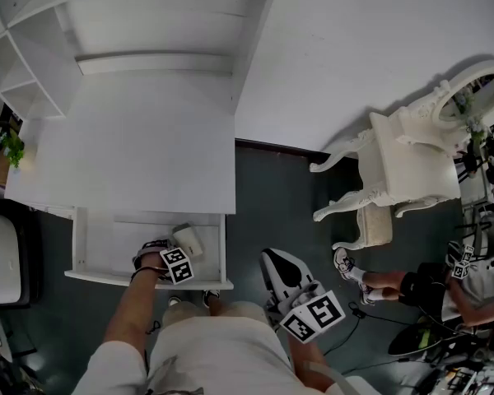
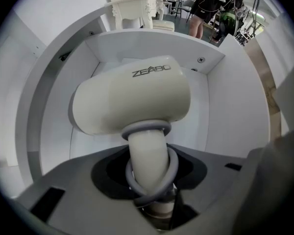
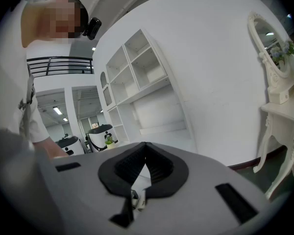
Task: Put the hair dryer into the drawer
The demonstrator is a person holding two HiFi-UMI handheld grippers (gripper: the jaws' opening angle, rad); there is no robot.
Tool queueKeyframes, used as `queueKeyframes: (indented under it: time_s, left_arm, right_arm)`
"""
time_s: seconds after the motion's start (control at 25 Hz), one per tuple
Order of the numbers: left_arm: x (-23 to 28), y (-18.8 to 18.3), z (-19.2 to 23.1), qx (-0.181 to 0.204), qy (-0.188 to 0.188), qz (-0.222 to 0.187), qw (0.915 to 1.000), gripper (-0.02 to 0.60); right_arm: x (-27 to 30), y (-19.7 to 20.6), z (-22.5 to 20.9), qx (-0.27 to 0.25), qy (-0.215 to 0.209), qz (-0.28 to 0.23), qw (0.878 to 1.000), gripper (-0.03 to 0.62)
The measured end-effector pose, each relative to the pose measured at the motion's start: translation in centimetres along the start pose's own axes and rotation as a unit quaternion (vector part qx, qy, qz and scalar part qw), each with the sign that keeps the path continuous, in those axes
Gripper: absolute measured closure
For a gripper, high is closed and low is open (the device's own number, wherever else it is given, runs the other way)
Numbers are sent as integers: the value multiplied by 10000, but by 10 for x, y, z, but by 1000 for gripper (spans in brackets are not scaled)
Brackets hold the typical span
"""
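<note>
The cream hair dryer lies inside the open white drawer, at its right side. In the left gripper view the dryer's head fills the middle, and its handle, ringed by a grey cord loop, runs down between my jaws. My left gripper points straight down into the drawer. Dark gaps show on both sides of the handle, so the left gripper stands open round it. My right gripper hangs over the dark floor right of the drawer. In its own view the right gripper is shut, empty.
The drawer belongs to a white desk with open shelves at its left. A white ornate dressing table with a stool stands at the right. Another person sits there amid cables. A small plant is far left.
</note>
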State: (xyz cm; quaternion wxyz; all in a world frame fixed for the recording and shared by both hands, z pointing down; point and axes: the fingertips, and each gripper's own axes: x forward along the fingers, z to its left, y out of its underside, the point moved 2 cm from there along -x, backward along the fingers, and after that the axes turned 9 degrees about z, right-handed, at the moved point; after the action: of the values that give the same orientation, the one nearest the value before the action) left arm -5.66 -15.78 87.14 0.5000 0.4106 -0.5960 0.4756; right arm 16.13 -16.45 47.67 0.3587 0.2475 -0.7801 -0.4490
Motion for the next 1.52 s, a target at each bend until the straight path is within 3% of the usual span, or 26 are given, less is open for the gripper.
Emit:
queueKeyframes:
  time_s: [0.52,0.76,1.16,1.52]
  left_arm:
    - [-1,0,0,203,-305,-6,9993,391]
    - [-3,-1,4,234,-447,-47,9987,345]
    - [-23,-7,7,-182,-464,-415,9979,305]
    - [-57,5,11,-484,-731,-769,9932,270]
  right_arm:
    - [-4,1,0,47,29,-40,10000,585]
    - [-7,1,0,55,49,-70,9999,585]
    - [-13,1,8,43,1,-196,9998,585]
    - [-13,-6,39,-88,-262,-356,9990,585]
